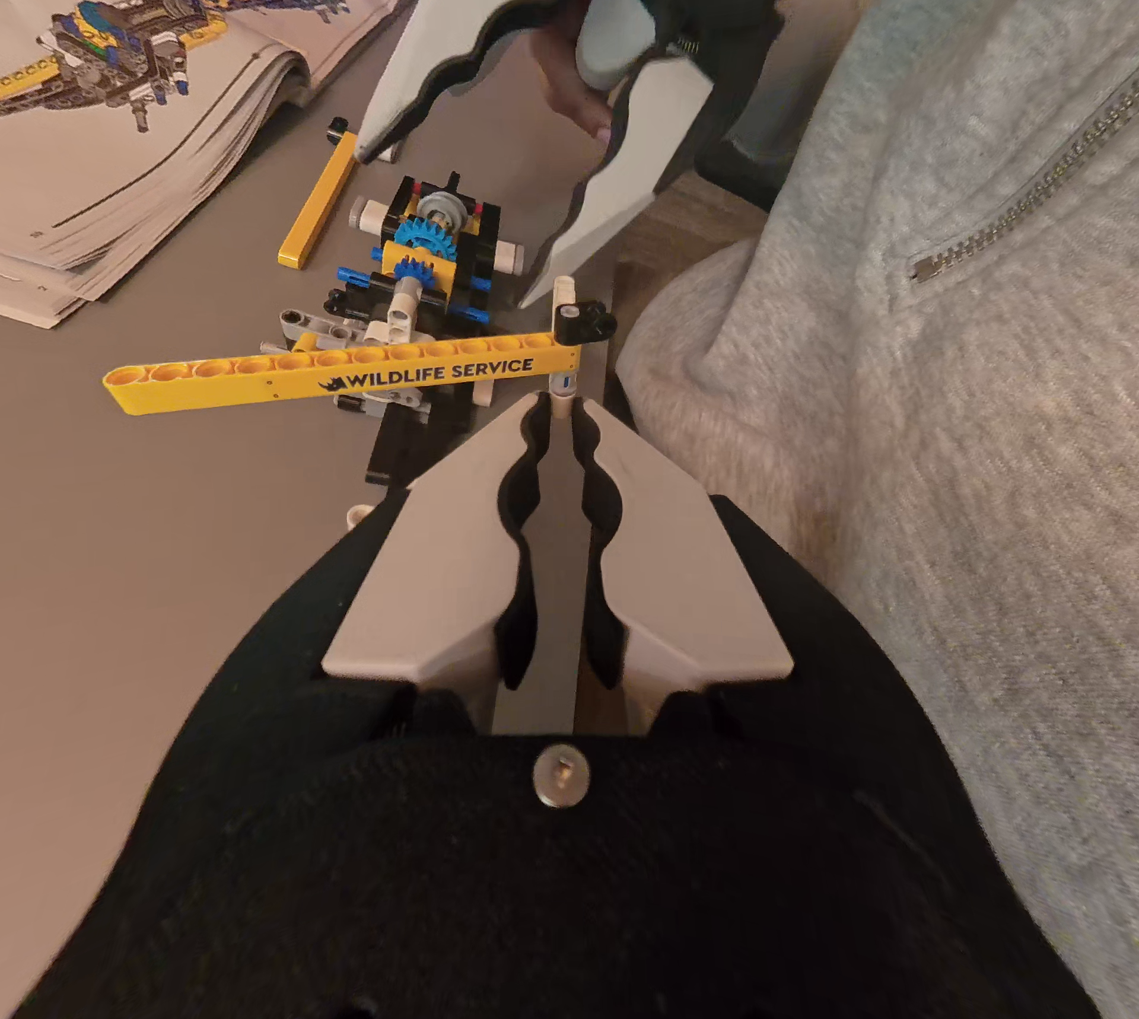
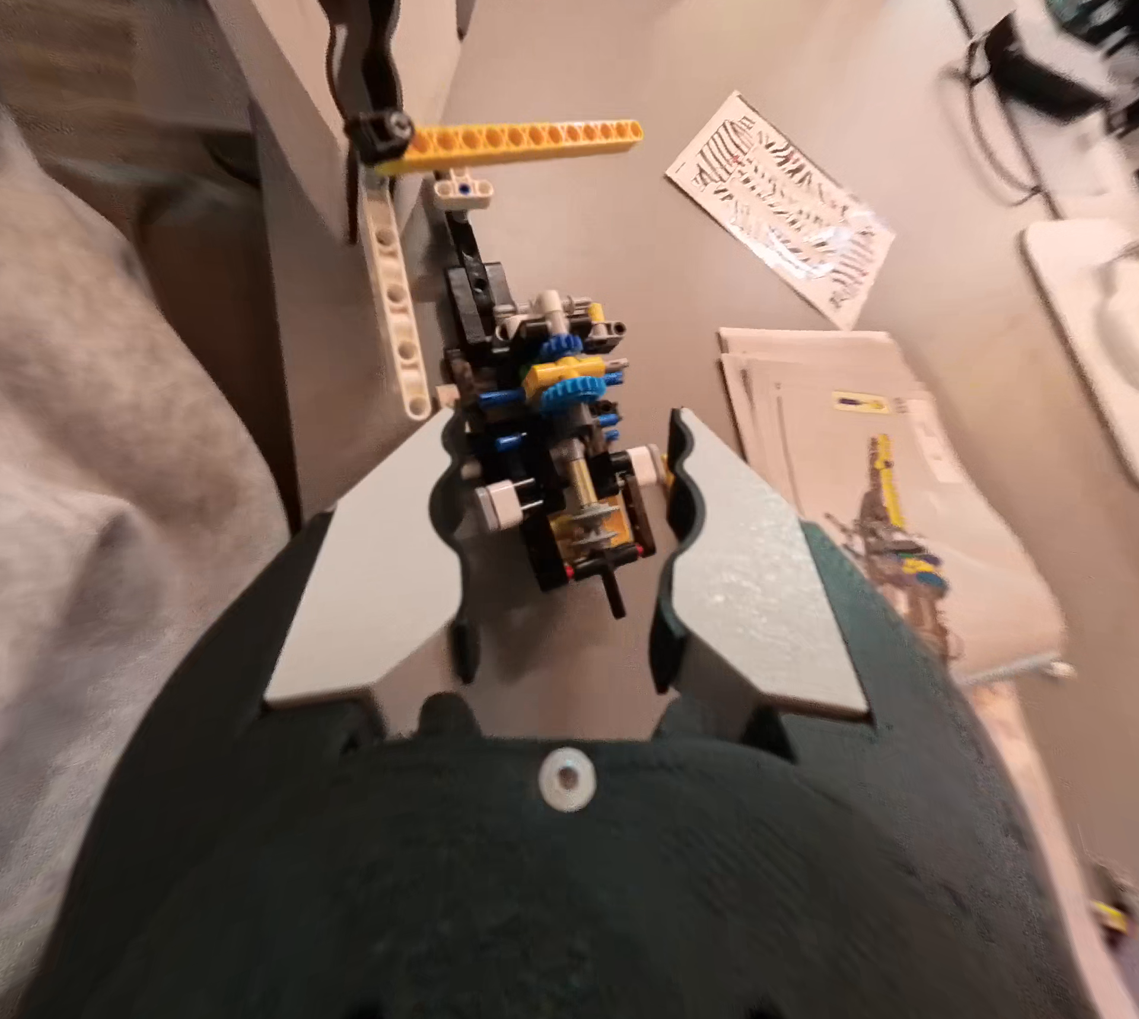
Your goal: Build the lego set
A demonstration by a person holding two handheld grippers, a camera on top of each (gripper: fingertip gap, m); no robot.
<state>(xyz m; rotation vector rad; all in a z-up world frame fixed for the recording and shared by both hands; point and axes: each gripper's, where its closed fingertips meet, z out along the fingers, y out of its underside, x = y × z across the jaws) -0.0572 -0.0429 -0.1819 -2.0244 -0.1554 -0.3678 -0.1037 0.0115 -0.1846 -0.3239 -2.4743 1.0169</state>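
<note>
**Item: beam sub-assembly, fitting to the geared chassis**

- Surface (image 2: 770,65): carries an open instruction booklet (image 1: 123,139).
- Geared chassis (image 2: 555,435): lies between your open right tongs (image 2: 558,438); steady it before pressing.
- Long yellow beam (image 1: 333,373): hangs above the chassis.
- White beam (image 2: 397,311): pinched in your closed left tongs (image 1: 558,404); align holes squarely.

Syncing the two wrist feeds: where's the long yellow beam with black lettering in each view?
Left wrist view: the long yellow beam runs across the centre, just beyond the left gripper, lettered side showing.
Right wrist view: upper centre-left, holes side showing, held at its black-connector end by the far gripper.
Shared landmark: the gearbox assembly with blue gears on the table, between the open right gripper's fingers.
</note>
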